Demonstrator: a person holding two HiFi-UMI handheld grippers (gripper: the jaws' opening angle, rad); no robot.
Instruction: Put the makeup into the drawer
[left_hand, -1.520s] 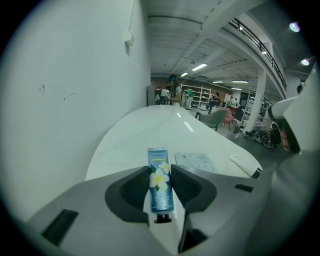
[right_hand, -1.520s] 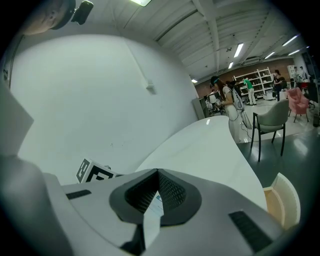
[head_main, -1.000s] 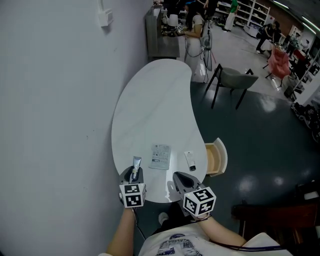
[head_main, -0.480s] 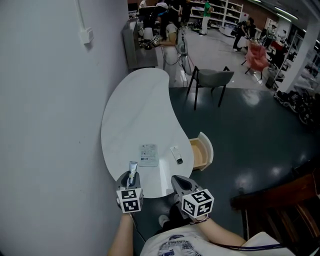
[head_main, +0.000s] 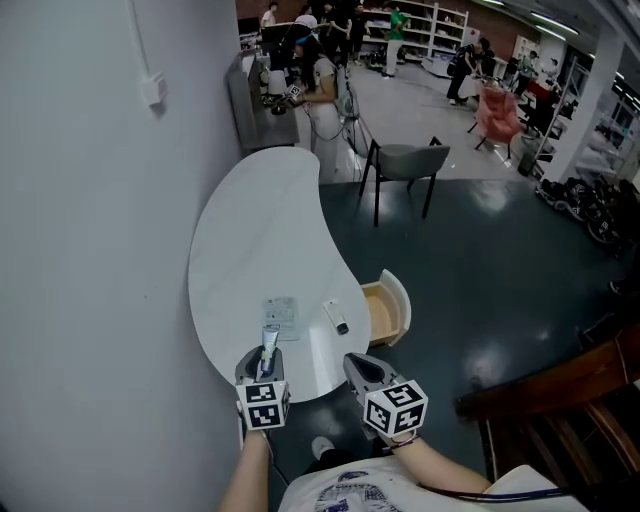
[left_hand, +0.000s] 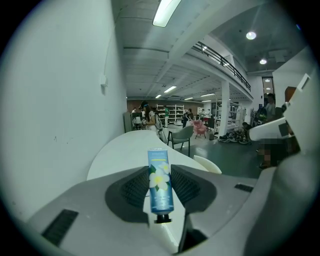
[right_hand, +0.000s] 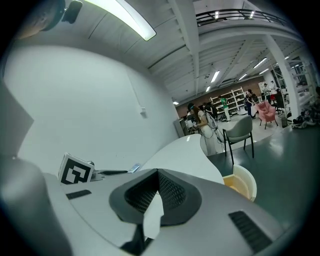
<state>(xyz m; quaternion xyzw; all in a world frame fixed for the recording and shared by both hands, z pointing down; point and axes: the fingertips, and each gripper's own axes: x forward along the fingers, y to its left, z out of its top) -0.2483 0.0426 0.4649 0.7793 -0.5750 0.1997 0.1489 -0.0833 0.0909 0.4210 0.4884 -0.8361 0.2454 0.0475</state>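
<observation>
The left gripper (left_hand: 159, 172) has its jaws about half closed on a blue makeup tube (left_hand: 160, 184) with a white flower print. The ribbed pads press both sides of the tube, its dark cap points back toward the camera, and its flat crimped end sticks out past the jaw tips. The right gripper (right_hand: 157, 173) is fully closed with nothing between its pads.

In the head view both grippers sit at the lower centre, above the near end of the white curved table (head_main: 250, 230). Just beyond them lie a flat printed packet (head_main: 280, 316) and a small pale tube (head_main: 336, 317). The drawer (head_main: 385, 310) stands pulled open at the table's right edge, to the right of both items.

The step in hand looks like carrying the held tube to the drawer. To do it well:
- Hold the squeeze steady, since the tube is soft and smooth.
- Pass above the packet and the small tube rather than sweeping through them.
- Keep the right gripper out of the path.
- Lower the tube's free end inside the drawer walls before opening the jaws.
</observation>
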